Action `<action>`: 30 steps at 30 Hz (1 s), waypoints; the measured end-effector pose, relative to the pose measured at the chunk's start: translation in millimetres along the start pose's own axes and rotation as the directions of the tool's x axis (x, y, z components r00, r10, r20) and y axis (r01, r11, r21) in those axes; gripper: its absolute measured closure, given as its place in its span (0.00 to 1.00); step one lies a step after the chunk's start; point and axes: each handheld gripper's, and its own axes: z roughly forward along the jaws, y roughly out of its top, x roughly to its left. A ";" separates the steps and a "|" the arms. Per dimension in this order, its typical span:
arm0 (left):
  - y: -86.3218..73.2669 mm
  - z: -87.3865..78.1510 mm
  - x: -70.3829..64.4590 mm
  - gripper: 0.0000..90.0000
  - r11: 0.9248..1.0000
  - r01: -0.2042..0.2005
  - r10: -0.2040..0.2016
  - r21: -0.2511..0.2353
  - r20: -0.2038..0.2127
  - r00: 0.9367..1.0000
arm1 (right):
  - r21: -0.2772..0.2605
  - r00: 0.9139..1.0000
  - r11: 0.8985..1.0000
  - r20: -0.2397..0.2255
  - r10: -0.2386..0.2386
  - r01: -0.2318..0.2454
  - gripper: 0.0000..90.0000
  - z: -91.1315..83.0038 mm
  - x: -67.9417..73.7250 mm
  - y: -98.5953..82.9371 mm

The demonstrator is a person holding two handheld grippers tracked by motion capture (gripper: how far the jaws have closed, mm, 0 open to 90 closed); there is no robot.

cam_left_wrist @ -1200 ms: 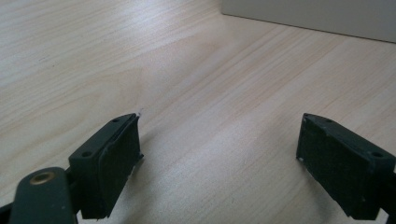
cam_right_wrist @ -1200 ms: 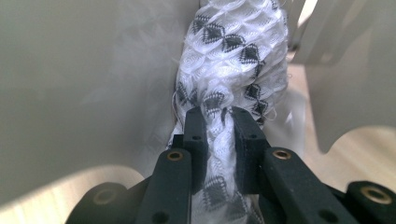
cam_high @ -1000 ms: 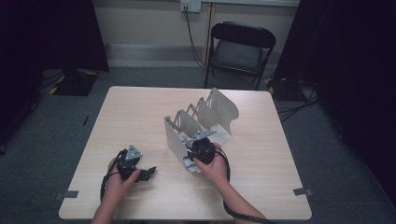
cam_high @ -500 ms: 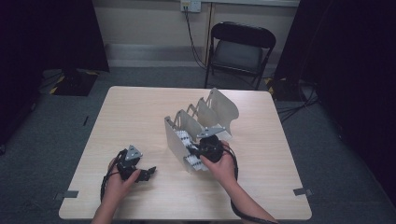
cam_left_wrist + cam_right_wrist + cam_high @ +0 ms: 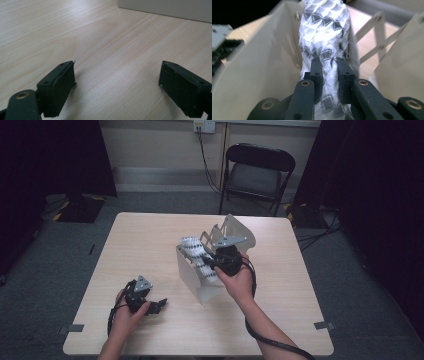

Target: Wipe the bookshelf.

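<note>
Right gripper (image 5: 329, 66) pinches the patterned cloth (image 5: 324, 37) inside the folding rack (image 5: 192, 270).

Its jaws are pressed onto a fold of the white, dark-diamond fabric, which stands on edge in the slot between two of the rack's pale panels near the middle of the table (image 5: 150, 235); gripping it from above probably keeps the cloth upright as it is fed in or drawn out (which, I cannot tell). The left gripper (image 5: 150, 306) rests near the table's left front, jaws spread and empty, seemingly parked clear of the work.
</note>
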 end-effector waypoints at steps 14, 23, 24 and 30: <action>0.0 0.0 0.0 0.15 1.000 0.000 0.000 0.000 0.000 1.000 | 0.084 0.999 0.995 0.008 0.050 -0.050 0.87 33.7 -3.6 -43.7; 0.0 0.0 0.0 0.15 1.000 0.000 0.000 0.000 0.000 1.000 | 0.143 0.998 0.988 -0.005 0.063 -0.062 0.85 40.5 -3.2 -74.0; 0.0 0.0 -0.1 0.15 1.000 0.000 0.000 0.000 0.000 1.000 | 0.141 0.998 0.988 -0.012 0.067 -0.065 0.85 40.7 -3.0 -76.9; 0.0 0.0 -0.1 0.15 1.000 0.000 0.000 0.000 -0.001 1.000 | 0.151 0.995 0.984 -0.029 0.099 -0.094 0.69 40.5 1.2 -83.4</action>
